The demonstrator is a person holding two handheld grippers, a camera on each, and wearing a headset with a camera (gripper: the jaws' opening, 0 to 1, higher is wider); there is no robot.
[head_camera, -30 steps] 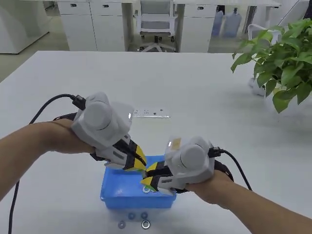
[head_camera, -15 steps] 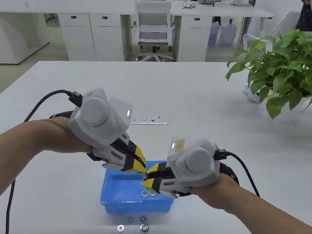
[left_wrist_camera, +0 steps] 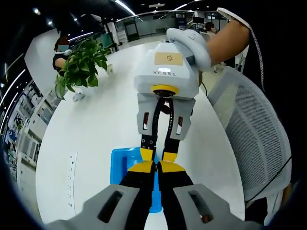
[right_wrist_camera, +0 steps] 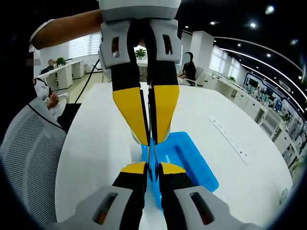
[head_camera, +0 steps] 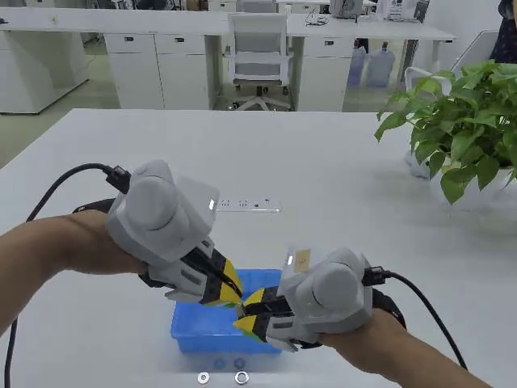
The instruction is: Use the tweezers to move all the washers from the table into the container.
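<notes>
**Q:** Where are the tweezers, and how do they lie?

**A:** The tweezers (right_wrist_camera: 152, 143) sit above the container (head_camera: 194, 335), near the table's (head_camera: 339, 178) near edge. The left hand-held gripper (head_camera: 229, 293) and right hand-held gripper (head_camera: 244, 315) are both clamped on them. The long axis follows the line joining the grippers. Which end is the tip cannot be told.

**Q:** Hazard?

**A:** Opening one clamp before the other grips firmly could let the tweezers swing or drop. Two washers (head_camera: 241, 377) lie at the near edge.

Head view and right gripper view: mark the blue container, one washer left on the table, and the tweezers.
blue container (head_camera: 202, 339), head view, on its front wall.
washer (head_camera: 241, 377), head view, on the right-hand one of the two bright rings.
tweezers (right_wrist_camera: 152, 155), right gripper view, on the middle of the thin metal shaft.
</notes>
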